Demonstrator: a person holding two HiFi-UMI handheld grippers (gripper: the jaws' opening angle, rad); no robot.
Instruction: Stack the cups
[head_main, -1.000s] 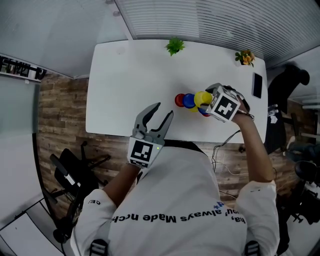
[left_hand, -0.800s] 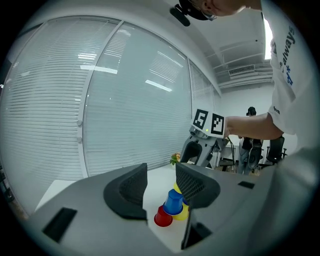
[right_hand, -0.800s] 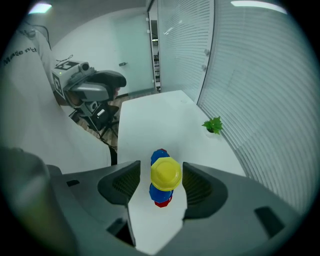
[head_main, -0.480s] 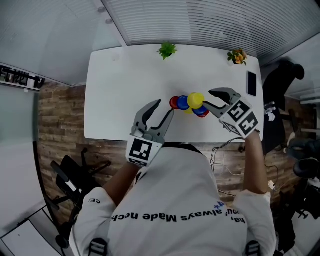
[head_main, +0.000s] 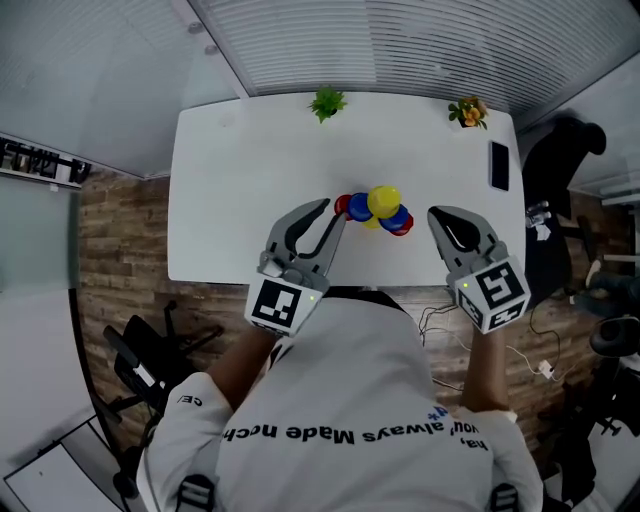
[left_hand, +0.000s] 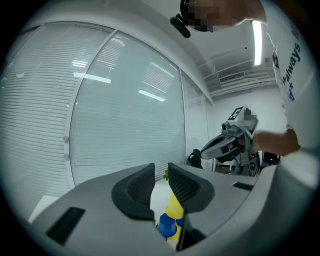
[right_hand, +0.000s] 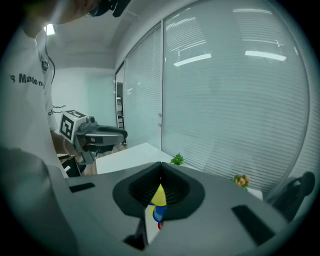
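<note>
A cluster of stacked cups (head_main: 375, 208) stands on the white table (head_main: 240, 180), a yellow cup (head_main: 383, 200) on top with blue (head_main: 360, 209) and red (head_main: 343, 205) ones beside it. My left gripper (head_main: 332, 214) hovers just left of the cups; its jaws are closing, with a narrow gap and nothing between them. In the left gripper view the yellow cup (left_hand: 175, 204) and a blue cup (left_hand: 167, 225) show beyond the gripper (left_hand: 161, 170). My right gripper (head_main: 438, 214) sits right of the cups, shut and empty. The right gripper view shows the stack (right_hand: 158, 200) beyond the closed tips (right_hand: 160, 167).
A small green plant (head_main: 326, 101) and an orange flower pot (head_main: 467, 111) stand at the table's far edge. A black phone (head_main: 499, 165) lies at the right edge. Office chairs stand to the right (head_main: 560, 160) and lower left (head_main: 150, 340).
My right gripper let go of the cups, drew back toward the person and closed. The left gripper's jaws narrowed and it stayed beside the cups.
</note>
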